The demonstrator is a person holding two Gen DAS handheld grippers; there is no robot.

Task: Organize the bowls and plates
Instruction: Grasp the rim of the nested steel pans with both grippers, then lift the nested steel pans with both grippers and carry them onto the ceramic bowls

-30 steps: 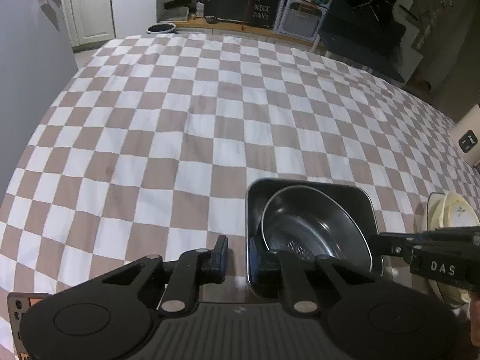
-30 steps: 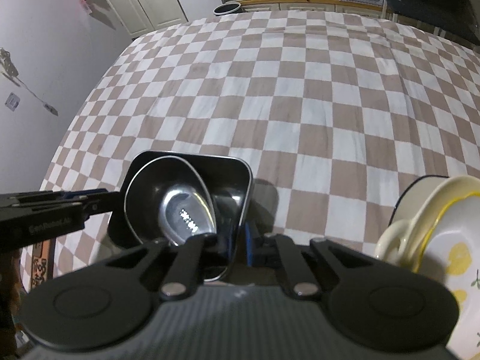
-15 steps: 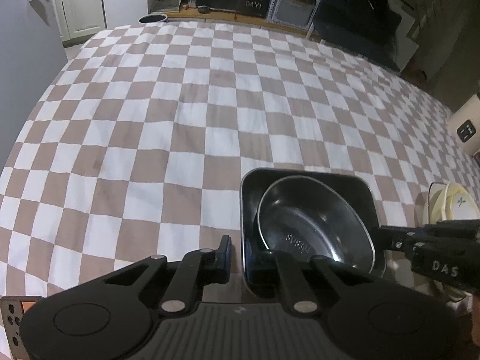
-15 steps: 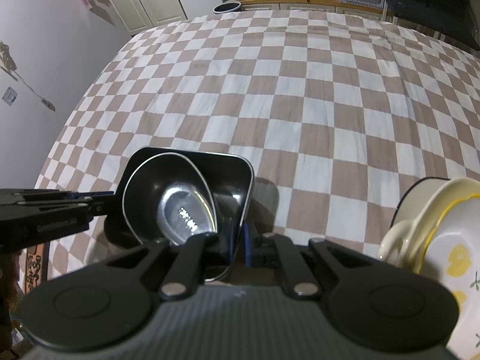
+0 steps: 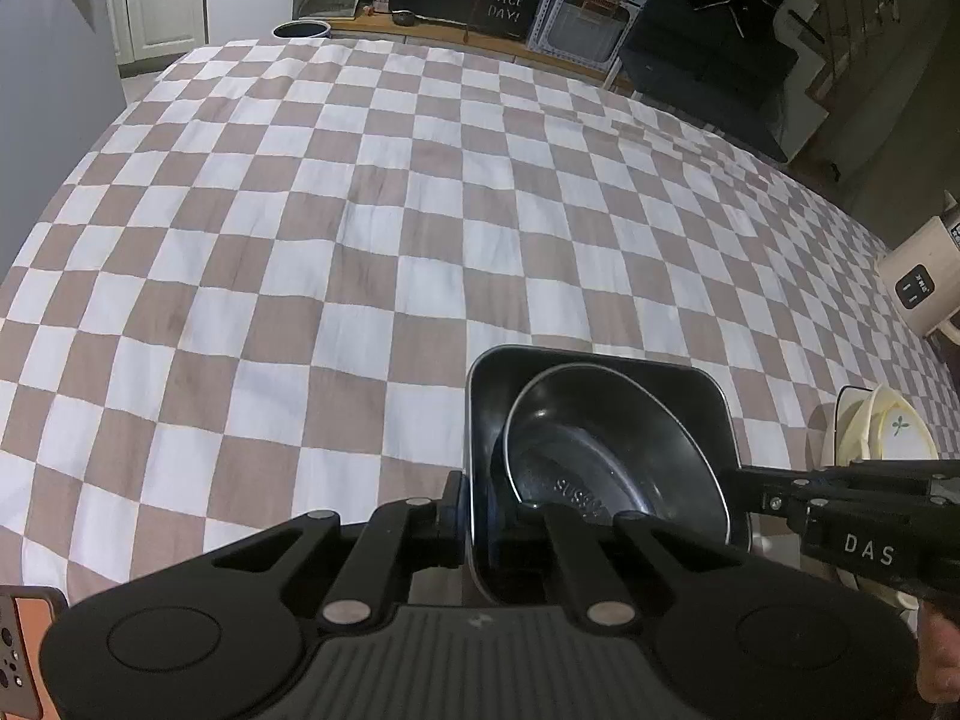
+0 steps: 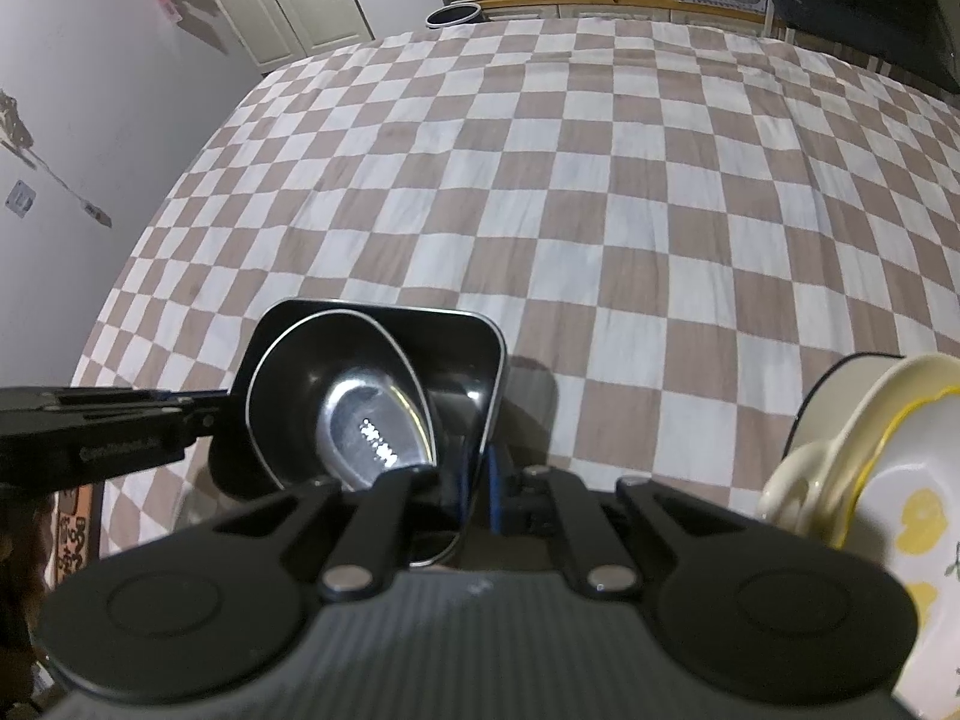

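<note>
Left gripper [image 5: 474, 510] pinching near-left wall of square black dish [image 5: 600, 372], right gripper [image 6: 480, 486] clamped on its opposite wall (round steel bowl [image 5: 612, 456] tilted inside).

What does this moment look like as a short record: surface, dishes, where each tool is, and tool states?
surface: brown and white checkered cloth
main dish: square black metal tray with a round dark metal bowl tilted inside it
left tool: shut on the tray's left wall; jaws have just been closing
right tool: shut on the tray's right wall
other dishes: stack of cream plates and bowls with yellow trim, to the right of the tray
</note>
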